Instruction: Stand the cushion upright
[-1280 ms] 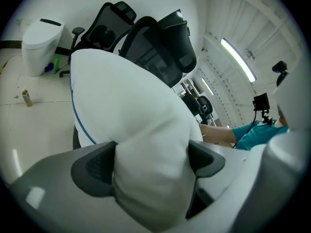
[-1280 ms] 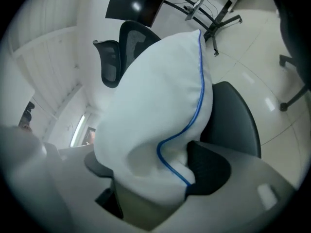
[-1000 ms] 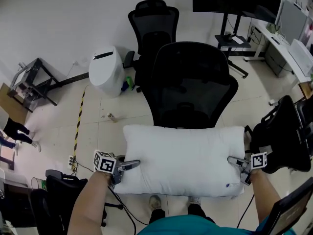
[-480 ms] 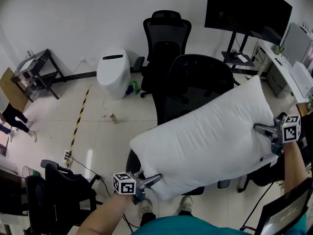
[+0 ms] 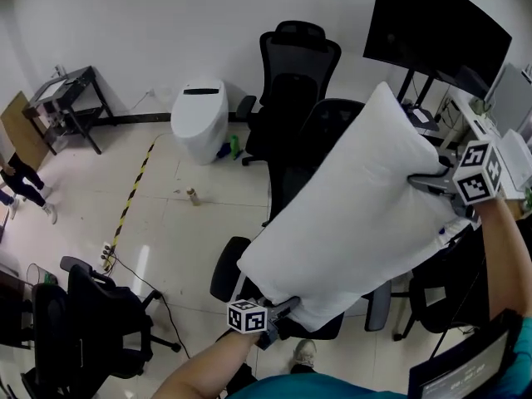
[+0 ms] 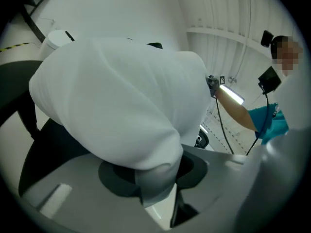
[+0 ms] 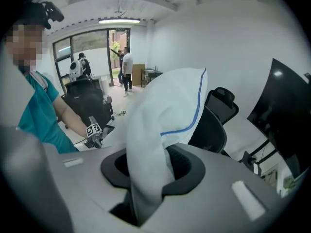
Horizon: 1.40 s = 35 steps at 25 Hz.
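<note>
A big white cushion (image 5: 366, 214) hangs in the air, tilted steeply with its right end high over the black office chair (image 5: 320, 152). My left gripper (image 5: 281, 312) is shut on its low corner (image 6: 155, 178) near the chair seat. My right gripper (image 5: 426, 178) is shut on the high edge, where a blue piping line runs along the cushion (image 7: 165, 120). In the left gripper view the cushion fills most of the picture. In the right gripper view the pinched fabric (image 7: 146, 183) runs down between the jaws.
A second black chair (image 5: 295, 73) stands behind the first. A white bin (image 5: 199, 119) sits by the wall, a dark screen on a stand (image 5: 436, 36) at the back right, another chair (image 5: 91, 318) at the lower left, and a metal rack (image 5: 66, 98) far left.
The cushion's right end has swung high with my right gripper, which has rolled over. My left gripper has shifted right and a little lower, holding its corner. The cushion went from flat to steeply tilted.
</note>
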### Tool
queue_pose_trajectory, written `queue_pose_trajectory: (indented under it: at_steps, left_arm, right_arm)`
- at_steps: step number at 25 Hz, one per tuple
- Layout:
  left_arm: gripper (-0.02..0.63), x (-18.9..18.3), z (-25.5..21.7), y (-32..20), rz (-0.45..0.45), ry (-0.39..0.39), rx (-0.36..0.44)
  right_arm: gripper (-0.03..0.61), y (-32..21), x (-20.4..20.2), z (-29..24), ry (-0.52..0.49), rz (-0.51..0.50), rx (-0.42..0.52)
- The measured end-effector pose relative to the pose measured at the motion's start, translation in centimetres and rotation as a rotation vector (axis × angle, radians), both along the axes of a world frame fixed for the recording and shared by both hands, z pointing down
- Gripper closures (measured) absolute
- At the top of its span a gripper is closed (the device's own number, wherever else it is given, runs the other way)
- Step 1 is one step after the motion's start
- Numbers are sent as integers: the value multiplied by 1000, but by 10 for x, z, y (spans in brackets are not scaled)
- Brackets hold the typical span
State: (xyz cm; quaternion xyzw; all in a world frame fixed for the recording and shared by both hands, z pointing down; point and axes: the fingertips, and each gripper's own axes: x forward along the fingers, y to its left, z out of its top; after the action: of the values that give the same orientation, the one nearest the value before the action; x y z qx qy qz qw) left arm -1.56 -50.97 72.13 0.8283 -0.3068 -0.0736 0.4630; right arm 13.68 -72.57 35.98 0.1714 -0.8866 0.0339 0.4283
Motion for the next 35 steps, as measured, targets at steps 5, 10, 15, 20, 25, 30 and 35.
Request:
queue_pose_trajectory:
  at_steps: [5, 10, 15, 20, 25, 30, 35]
  left_arm:
    - [466, 8, 37, -16, -84, 25, -41]
    - [465, 17, 74, -34, -154, 48, -74]
    - [463, 33, 121, -40, -194, 59, -132]
    - [463, 33, 160, -50, -284, 72, -140]
    - [463, 41, 190, -71, -351, 93, -153]
    - [460, 49, 228, -74, -373, 70, -201]
    - [429, 47, 253, -73, -402, 62, -236]
  right_arm:
    - [462, -23, -27, 30, 78, -44, 57]
    - [457, -43, -40, 63, 121, -78, 69]
    - [444, -50, -45, 103, 206, -129, 42]
    - [437, -49, -53, 134, 231, -179, 37]
    - [423, -58, -66, 154, 274, -229, 67]
    - [377, -57, -67, 189, 302, -246, 39]
    - [312, -58, -74, 211, 299, -228, 43]
